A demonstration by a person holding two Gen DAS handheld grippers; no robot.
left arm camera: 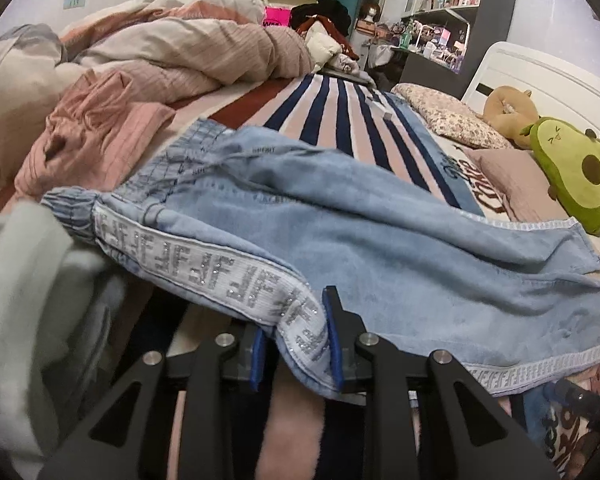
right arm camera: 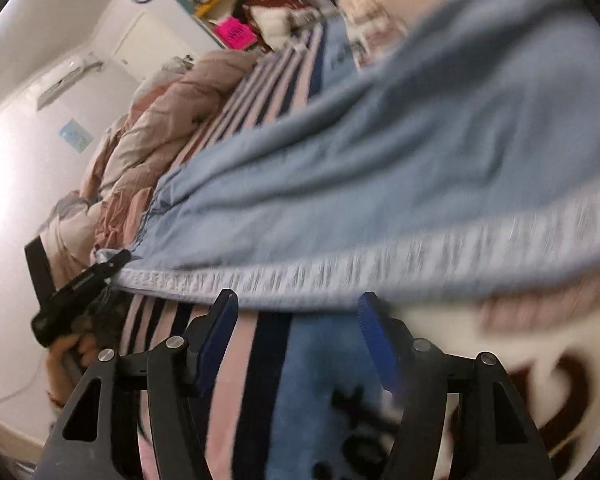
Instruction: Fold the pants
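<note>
Now | pale-blue pants (left arm camera: pixel 340 216) rumpled | left gripper (left arm camera: pixel 298 342) pinching trim | right gripper (right arm camera: pixel 298 320) agape

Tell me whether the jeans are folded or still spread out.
Spread, not neatly folded: the jeans lie lengthwise across the striped blanket, one leg draped over the other. The left gripper clamps the side stripe; the right gripper is open.

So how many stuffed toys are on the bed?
2: a green avocado plush by the headboard, and a tan plush right behind it. More could be hidden under the bedding.
</note>
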